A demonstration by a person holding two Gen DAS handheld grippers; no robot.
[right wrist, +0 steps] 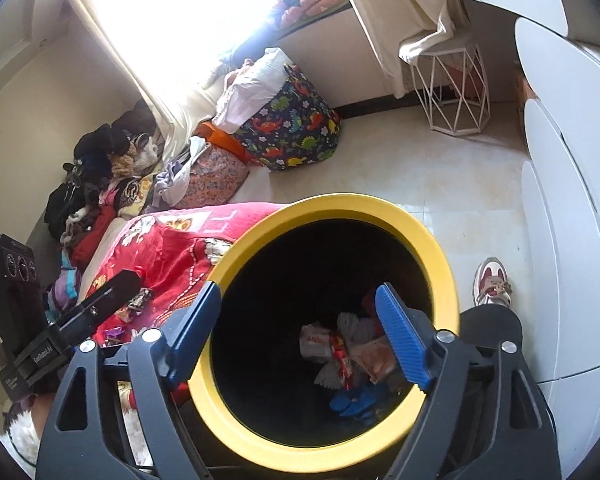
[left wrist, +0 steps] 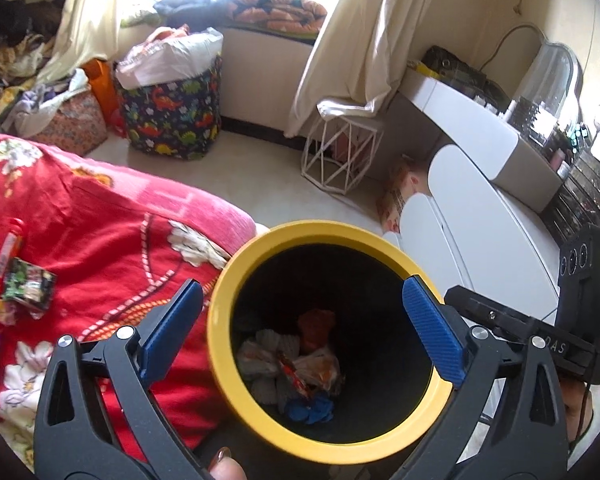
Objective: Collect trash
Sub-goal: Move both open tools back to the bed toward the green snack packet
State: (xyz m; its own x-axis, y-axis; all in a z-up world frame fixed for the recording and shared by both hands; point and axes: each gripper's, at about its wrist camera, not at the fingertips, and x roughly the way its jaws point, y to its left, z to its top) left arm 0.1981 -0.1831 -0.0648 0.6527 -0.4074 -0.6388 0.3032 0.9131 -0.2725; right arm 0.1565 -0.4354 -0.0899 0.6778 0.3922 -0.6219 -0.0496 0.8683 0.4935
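Already both grippers over bin mouth: left gripper [left wrist: 302,328] fingers spread wide, nothing between them; right gripper [right wrist: 298,334] fingers also apart, empty. Yellow-rimmed bin [left wrist: 260,248] stands beside edge of bed, against red floral blanket [left wrist: 100,216]. Trash in bin bottom [left wrist: 296,364]: crumpled wrappers, white paper, blue scrap. So part of job looks done. Left to collect: dark snack packet [left wrist: 28,286] and red wrapper [left wrist: 10,248] on blanket toward bed's far side from bin; more small wrappers [right wrist: 138,302] on blanket.
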